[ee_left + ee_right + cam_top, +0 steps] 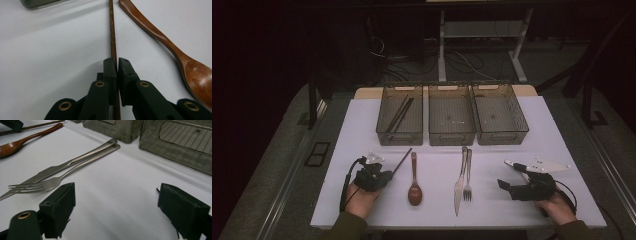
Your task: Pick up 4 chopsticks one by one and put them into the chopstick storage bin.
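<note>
My left gripper point(386, 175) point(117, 63) rests low on the white table point(362, 200) at the near left, shut on a dark wooden chopstick point(402, 160) point(112, 32) whose free end points toward the bins. Beside it lies a wooden spoon point(414, 182) point(160, 37) point(22, 141). A steel knife point(460, 182) point(75, 162) and fork point(468, 181) point(50, 183) lie side by side in the middle. My right gripper point(510, 175) point(116, 195) sits at the near right, open with nothing between its pads, just right of the fork.
Three wire-mesh bins stand in a row at the back: the left bin point(399, 137) holds chopsticks point(400, 113), while the middle bin point(452, 137) point(115, 128) and right bin point(502, 136) point(180, 142) look bare. Bare tabletop lies between the cutlery and the front edge.
</note>
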Motion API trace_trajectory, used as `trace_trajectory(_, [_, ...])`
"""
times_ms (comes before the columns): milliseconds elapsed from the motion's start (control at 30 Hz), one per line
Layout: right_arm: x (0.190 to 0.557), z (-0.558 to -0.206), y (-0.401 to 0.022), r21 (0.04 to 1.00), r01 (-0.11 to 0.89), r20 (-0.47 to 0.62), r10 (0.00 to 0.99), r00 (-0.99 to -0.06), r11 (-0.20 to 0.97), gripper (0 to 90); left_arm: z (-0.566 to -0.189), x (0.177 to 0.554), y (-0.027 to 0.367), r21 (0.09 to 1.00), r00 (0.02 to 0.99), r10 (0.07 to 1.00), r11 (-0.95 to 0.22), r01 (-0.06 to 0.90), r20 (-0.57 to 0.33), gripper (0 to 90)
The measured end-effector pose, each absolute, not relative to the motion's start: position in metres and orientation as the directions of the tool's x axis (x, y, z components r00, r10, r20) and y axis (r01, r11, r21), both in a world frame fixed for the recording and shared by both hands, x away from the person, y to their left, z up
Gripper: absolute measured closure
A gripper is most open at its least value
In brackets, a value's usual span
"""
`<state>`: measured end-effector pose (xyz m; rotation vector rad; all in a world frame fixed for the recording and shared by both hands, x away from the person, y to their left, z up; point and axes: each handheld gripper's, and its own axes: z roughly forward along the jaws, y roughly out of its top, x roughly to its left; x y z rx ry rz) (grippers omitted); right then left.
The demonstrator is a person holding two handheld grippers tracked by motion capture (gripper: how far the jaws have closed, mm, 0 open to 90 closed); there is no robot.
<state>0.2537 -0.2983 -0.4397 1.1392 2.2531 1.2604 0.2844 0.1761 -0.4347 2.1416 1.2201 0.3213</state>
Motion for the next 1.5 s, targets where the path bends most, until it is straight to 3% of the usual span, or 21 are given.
trace_trajectory(1500, [0.256,-0.442,-0.295,0.820,0.490,0.102,0.769,-0.631,0.294,14.2,-0.387,0.290,0.188,0.777,0.662,0.731,-0.319,0.543,-0.163,84.5])
